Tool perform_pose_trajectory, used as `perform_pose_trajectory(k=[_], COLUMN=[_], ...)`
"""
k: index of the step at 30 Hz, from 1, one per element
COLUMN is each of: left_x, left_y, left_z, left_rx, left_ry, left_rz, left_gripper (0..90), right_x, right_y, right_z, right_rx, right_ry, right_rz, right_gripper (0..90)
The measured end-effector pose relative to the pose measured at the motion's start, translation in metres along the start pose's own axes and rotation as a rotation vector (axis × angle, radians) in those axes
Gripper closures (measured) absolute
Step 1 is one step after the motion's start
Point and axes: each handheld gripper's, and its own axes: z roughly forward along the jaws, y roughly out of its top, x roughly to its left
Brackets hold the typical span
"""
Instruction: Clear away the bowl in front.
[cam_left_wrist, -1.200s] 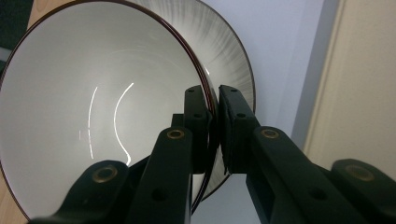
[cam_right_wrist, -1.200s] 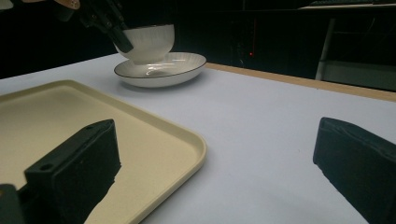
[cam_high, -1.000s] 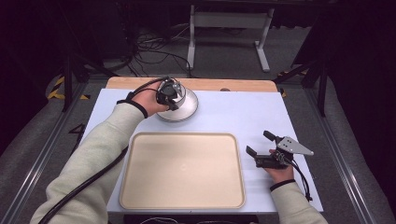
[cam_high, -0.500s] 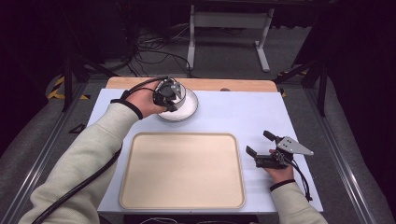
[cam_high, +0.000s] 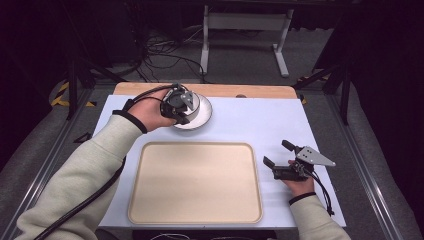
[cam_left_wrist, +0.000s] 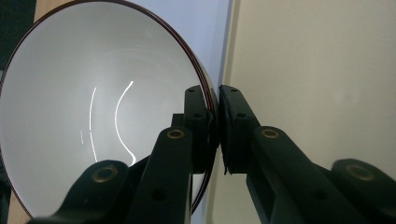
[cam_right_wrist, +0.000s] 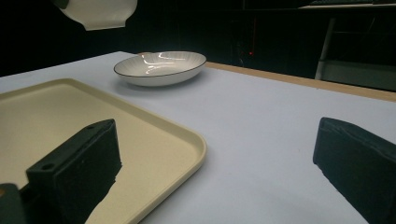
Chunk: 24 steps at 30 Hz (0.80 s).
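Left gripper (cam_high: 182, 111): closed on the near rim of the bowl (cam_high: 201, 116), one jaw inside, one outside.
Bowl: at 11 o'clock on the table (cam_high: 260, 125), beyond the tray (cam_high: 150, 210).
Right gripper (cam_high: 278, 159): open, idle at 4 o'clock.
Progress: bowl gripped; judged not yet lifted or moved.
Hidden: underside contact with the table cannot be told; left jaws covered by hand (cam_high: 152, 112) from above.

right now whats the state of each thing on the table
left claw: shut on the bowl's rim
right claw: open, holding nothing, beside the tray
bowl: upright, holding nothing, on the table behind the tray
tray: flat, nothing lying in it
table: bears the bowl and the tray
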Motion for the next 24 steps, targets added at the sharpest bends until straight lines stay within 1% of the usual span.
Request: perform_pose_trajectory(k=[2, 4, 5, 7, 8, 11, 13, 14, 15, 16, 20, 24], left_x=[-0.005, -0.01, -0.012, -0.017, -0.02, -0.027, -0.032, -0.034, -0.036, -0.038, -0.045, -0.055], left_y=[0.002, 0.005, 0.006, 0.008, 0.008, 0.009, 0.009, 0.009, 0.01, 0.009, 0.008, 0.009], left_z=[-0.002, -0.004, -0.005, -0.008, -0.009, -0.012, -0.014, -0.015, -0.017, -0.017, -0.022, -0.025], left_rx=[0.002, 0.009, 0.008, 0.008, 0.003, -0.005, 0.0, 0.003, 0.007, 0.003, -0.004, 0.011], left_ry=[-0.005, -0.005, -0.008, -0.011, -0.019, -0.031, -0.032, -0.032, -0.026, -0.029, -0.027, -0.032], left_rz=[0.004, 0.019, 0.017, 0.037, 0.035, 0.054, 0.07, 0.068, 0.078, 0.078, 0.098, 0.112], left_gripper=[82.9, 83.0, 83.0, 83.0, 83.0, 83.1, 83.1, 83.1, 83.0, 83.1, 83.0, 83.0], right_x=[0.0, 0.0, 0.0, 0.0, 0.0, 0.0, 0.0, 0.0, 0.0, 0.0, 0.001, 0.001], right_y=[0.0, 0.0, 0.0, 0.0, 0.0, 0.0, 0.0, 0.0, 0.0, 0.0, 0.0, 0.0], right_z=[0.0, 0.0, 0.0, 0.0, 0.0, 0.0, 0.0, 0.0, 0.0, 0.0, 0.0, 0.0], right_rx=[0.001, 0.002, 0.002, 0.002, 0.002, 0.003, 0.003, 0.003, 0.004, 0.004, 0.006, 0.006], right_ry=[0.0, 0.0, 0.0, 0.0, 0.0, -0.001, -0.001, -0.001, -0.001, -0.002, -0.004, -0.006], right_rz=[-0.001, -0.001, -0.001, -0.001, -0.001, -0.004, -0.003, -0.003, -0.003, -0.004, -0.007, -0.011], right_gripper=[1.0, 1.0, 1.0, 1.0, 1.0, 1.0, 1.0, 1.0, 1.0, 1.0, 1.0, 1.1])
